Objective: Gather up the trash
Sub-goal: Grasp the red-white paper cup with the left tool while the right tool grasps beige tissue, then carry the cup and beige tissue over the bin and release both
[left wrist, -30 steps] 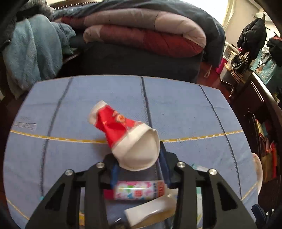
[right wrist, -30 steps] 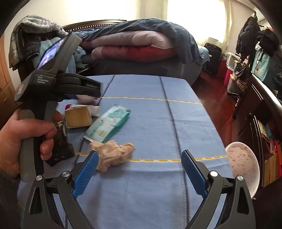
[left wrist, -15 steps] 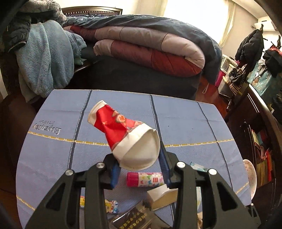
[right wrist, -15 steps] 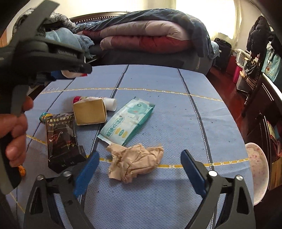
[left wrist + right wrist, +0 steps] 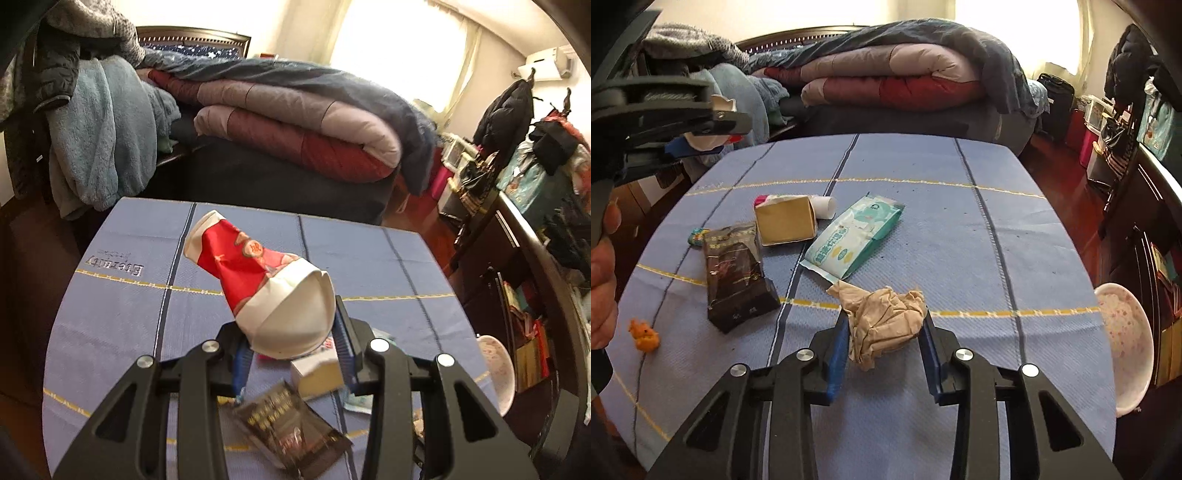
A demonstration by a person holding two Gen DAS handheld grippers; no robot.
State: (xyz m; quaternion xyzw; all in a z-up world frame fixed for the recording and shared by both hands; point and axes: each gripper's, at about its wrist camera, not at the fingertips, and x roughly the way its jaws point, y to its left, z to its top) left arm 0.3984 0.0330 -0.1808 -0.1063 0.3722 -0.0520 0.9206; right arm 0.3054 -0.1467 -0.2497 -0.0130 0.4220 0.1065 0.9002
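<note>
Paper, foil and woven cloth all over this table.
The crushed cup [image 5: 258, 291] looks like coated paper, red print slightly glossy, inside matt white. The brown wad [image 5: 886, 321] is creased, matt paper. The tablecloth [image 5: 960, 221] shows a rough blue weave; the black pouch [image 5: 735, 273] shines like foil, the wipes pack [image 5: 853, 236] like smooth plastic film.

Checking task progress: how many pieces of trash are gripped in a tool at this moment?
2. The crushed red paper cup is clamped in the left tool, lifted above the table; the crumpled brown paper sits pinched in the right tool on the blue tablecloth.
</note>
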